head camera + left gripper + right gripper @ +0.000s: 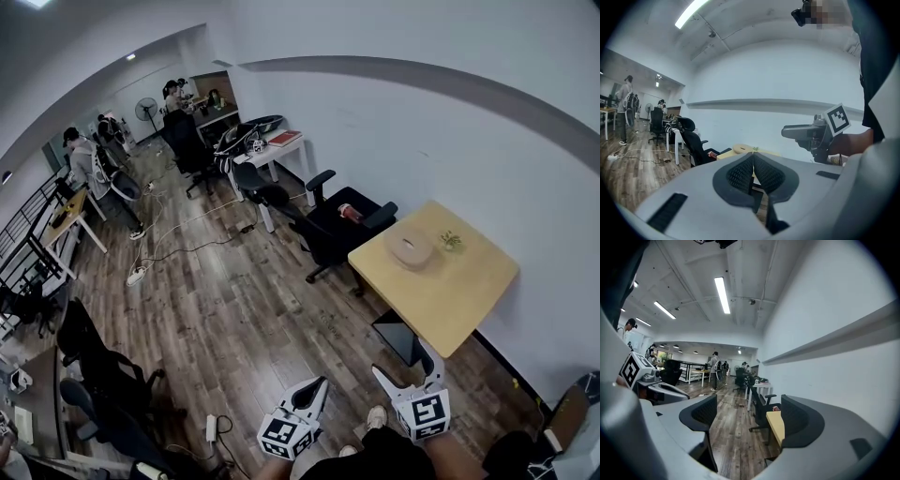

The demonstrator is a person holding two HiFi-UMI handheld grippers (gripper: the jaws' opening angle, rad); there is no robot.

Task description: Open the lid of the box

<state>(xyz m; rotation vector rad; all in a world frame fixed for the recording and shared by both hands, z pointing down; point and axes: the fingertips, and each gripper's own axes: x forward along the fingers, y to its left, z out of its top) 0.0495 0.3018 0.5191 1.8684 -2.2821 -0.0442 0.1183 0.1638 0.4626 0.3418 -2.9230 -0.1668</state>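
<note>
Beige and round, the box (410, 248) sits closed on the yellow bench (459, 300), at about three o'clock in the head view. A small green thing (451, 241) lies just beside it at its three o'clock. We hold the left gripper (319, 386) and right gripper (405, 367) at six o'clock, well apart from the box. In the left gripper view our jaws are pressed together on nothing, with the box beyond their tips at twelve o'clock. In the right gripper view our jaws stand wide apart and empty, with the bench's corner beside the right jaw.
</note>
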